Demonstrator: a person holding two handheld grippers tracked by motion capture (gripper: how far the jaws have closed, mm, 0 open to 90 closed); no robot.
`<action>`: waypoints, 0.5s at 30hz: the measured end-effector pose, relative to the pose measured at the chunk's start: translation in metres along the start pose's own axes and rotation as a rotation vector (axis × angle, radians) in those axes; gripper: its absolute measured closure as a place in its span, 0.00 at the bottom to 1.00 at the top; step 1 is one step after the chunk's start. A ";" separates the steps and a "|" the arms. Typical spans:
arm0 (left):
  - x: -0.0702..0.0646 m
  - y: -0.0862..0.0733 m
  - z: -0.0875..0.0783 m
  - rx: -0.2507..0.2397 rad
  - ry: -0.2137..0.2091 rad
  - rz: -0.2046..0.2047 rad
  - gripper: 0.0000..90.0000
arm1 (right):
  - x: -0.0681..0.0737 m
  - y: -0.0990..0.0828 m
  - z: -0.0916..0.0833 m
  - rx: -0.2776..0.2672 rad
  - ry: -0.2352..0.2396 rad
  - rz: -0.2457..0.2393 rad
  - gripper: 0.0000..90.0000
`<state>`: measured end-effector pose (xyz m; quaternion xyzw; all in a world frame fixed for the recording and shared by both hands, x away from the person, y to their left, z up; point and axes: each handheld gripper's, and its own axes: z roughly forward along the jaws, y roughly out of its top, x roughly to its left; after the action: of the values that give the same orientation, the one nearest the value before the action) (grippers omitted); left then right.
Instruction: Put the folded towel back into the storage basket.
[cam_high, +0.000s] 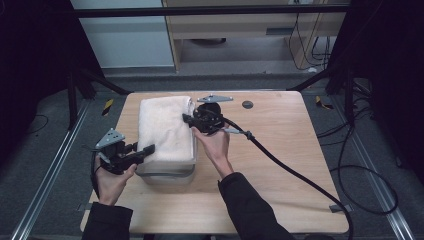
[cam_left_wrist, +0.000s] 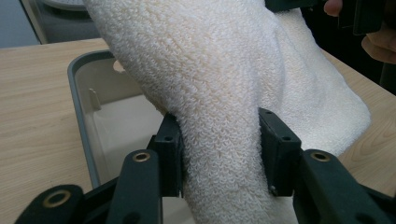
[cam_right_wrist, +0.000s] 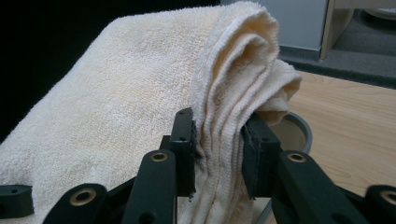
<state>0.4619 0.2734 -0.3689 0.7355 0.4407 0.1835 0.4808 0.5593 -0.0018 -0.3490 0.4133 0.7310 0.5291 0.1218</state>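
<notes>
A: What is seen from the high view?

B: A cream towel (cam_high: 165, 129) is seen folded and draped over a grey bin (cam_high: 167, 170) on the wooden table (cam_high: 280, 165). The towel is gripped at its near left corner by the left gripper (cam_high: 149, 149) and at its right edge, toward the far end, by the right gripper (cam_high: 187, 119). Each gripper is held in a hand, with dark sleeves entering from the bottom. A black cable (cam_high: 295, 172) is trailed from the right gripper across the table and off its right near corner.

A: And in the left gripper view?

B: The towel (cam_left_wrist: 219, 93) is pinched between the two black jaws of the left gripper (cam_left_wrist: 219, 154), which are kept fairly far apart by the thick bunched cloth. The open bin (cam_left_wrist: 77, 88) is seen below and to the left, with its pale inside and grey rim exposed. The table (cam_left_wrist: 32, 116) is shown beside it. At the top right, fingers (cam_left_wrist: 379, 46) of the other hand are glimpsed.

A: And the right gripper view?

B: Several folded layers of the towel (cam_right_wrist: 140, 93) are clamped between the jaws of the right gripper (cam_right_wrist: 218, 149), narrowed onto the cloth. The bin's rounded rim (cam_right_wrist: 301, 126) is seen just behind the right jaw, with the table (cam_right_wrist: 345, 126) beyond.
</notes>
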 end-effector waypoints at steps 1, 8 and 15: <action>0.001 0.000 0.000 0.000 0.001 0.000 0.63 | 0.000 0.000 0.001 -0.002 0.002 0.003 0.77; 0.008 -0.002 0.000 0.009 0.012 -0.003 0.63 | 0.004 -0.001 0.008 0.004 -0.004 -0.007 0.77; 0.014 -0.006 0.004 0.038 0.023 -0.009 0.63 | 0.004 -0.008 0.019 0.019 -0.014 -0.005 0.77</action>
<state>0.4694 0.2832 -0.3785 0.7405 0.4529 0.1813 0.4623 0.5650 0.0128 -0.3623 0.4166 0.7361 0.5188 0.1242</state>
